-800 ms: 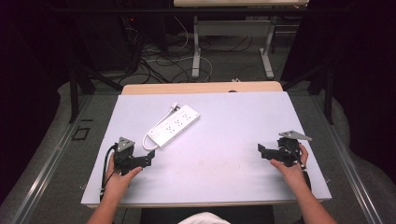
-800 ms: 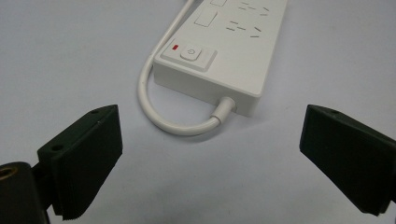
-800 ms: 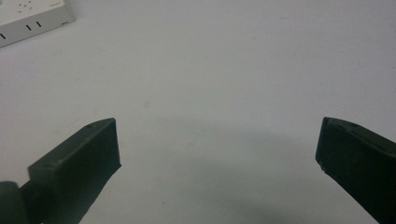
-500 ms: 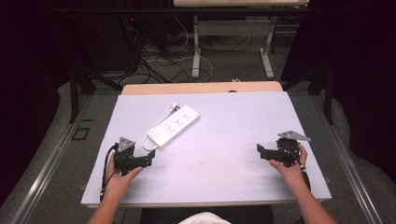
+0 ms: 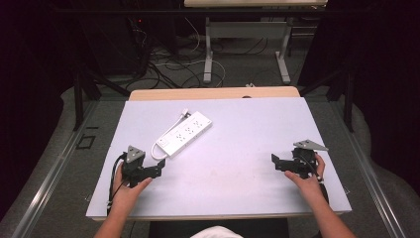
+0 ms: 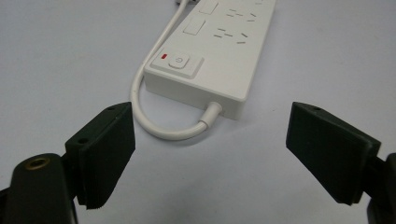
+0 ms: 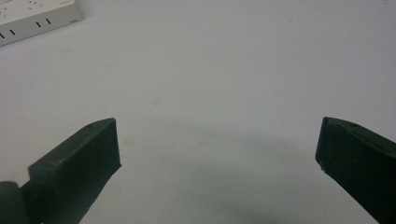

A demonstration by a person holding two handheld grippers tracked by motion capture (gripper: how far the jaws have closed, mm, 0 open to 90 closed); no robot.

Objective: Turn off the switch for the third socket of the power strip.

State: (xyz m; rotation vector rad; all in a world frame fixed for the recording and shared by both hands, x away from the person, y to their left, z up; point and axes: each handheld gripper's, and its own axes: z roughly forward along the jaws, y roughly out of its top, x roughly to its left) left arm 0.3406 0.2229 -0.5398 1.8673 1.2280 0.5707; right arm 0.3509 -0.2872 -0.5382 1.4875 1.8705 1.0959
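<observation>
Left claw (image 5: 159,167): I hold it low over the near left part of the surface (image 5: 247,129); its jaws are spread wide and nothing is between them.
Left claw, own view (image 6: 210,154): the two black jaws stand far apart at the bottom, and I see the ribbed pad on the left one.
Right claw (image 5: 275,160): I hold it near the right edge of the surface, pointing toward the middle; its jaws are also spread, with only bare surface between them.
Right claw, own view (image 7: 217,154): the jaws rise at both lower corners, well apart from each other.
Power strip (image 5: 184,134): white, lying flat and diagonal on the left half of the surface, just beyond my left claw and not touched by it.
Power strip, left gripper view (image 6: 219,51): its short end faces the claw; I see a switch button with a small red mark beside it, and rows of sockets behind.
Cord (image 6: 154,121): white, it leaves the near end of the strip, bends in a loop and runs back along the strip's side.
Power strip, right gripper view (image 7: 32,18): one corner at the top left, well apart from the right claw.
Surface: pale, smooth, flat.
</observation>
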